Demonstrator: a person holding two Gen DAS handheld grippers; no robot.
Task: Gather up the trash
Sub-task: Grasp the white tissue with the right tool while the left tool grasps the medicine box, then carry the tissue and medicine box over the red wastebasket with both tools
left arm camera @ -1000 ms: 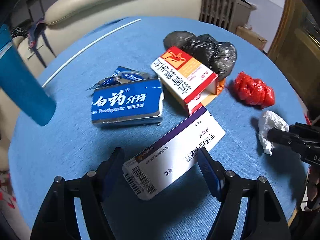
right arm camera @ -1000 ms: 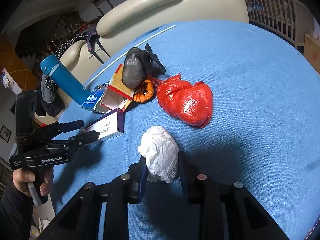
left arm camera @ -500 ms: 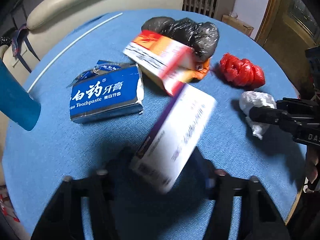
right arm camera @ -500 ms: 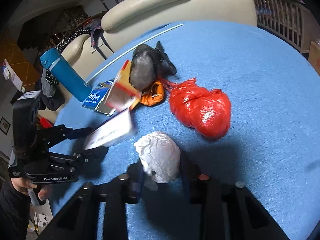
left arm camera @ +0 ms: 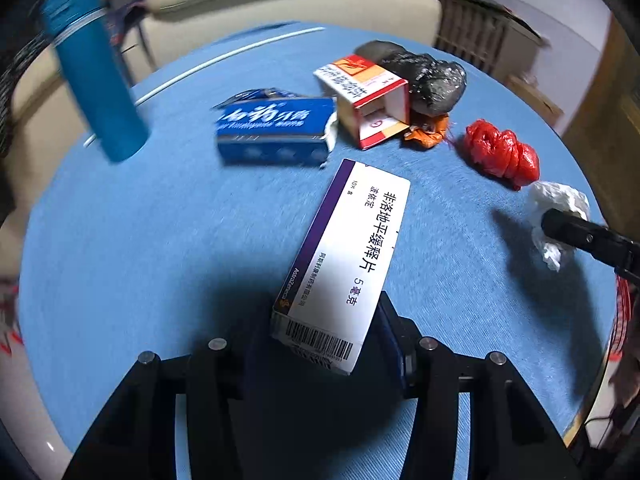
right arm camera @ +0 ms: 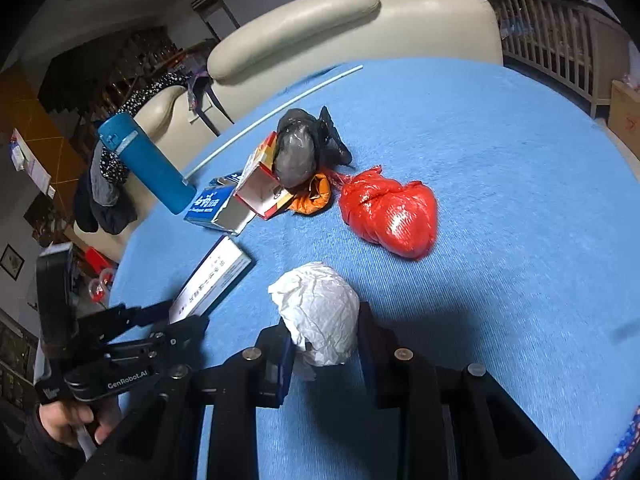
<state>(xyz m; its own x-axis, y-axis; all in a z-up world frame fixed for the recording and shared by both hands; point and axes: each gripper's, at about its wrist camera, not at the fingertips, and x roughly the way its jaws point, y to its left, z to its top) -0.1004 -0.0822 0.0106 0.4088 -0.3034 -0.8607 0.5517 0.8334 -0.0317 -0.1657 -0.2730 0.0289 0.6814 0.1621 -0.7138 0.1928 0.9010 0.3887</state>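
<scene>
now the left gripper is closing, pads on the white medicine box, whose long axis runs from near to far, barcode end nearest. the right gripper is clamped on the crumpled white paper over the blue table.

"AstraZeneca" on the white medicine box; "GenRobot.AI" on the left tool.

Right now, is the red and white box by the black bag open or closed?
Open. The red and white box lies on its side, its end flap folded out, the hollow inside showing in both views.
</scene>
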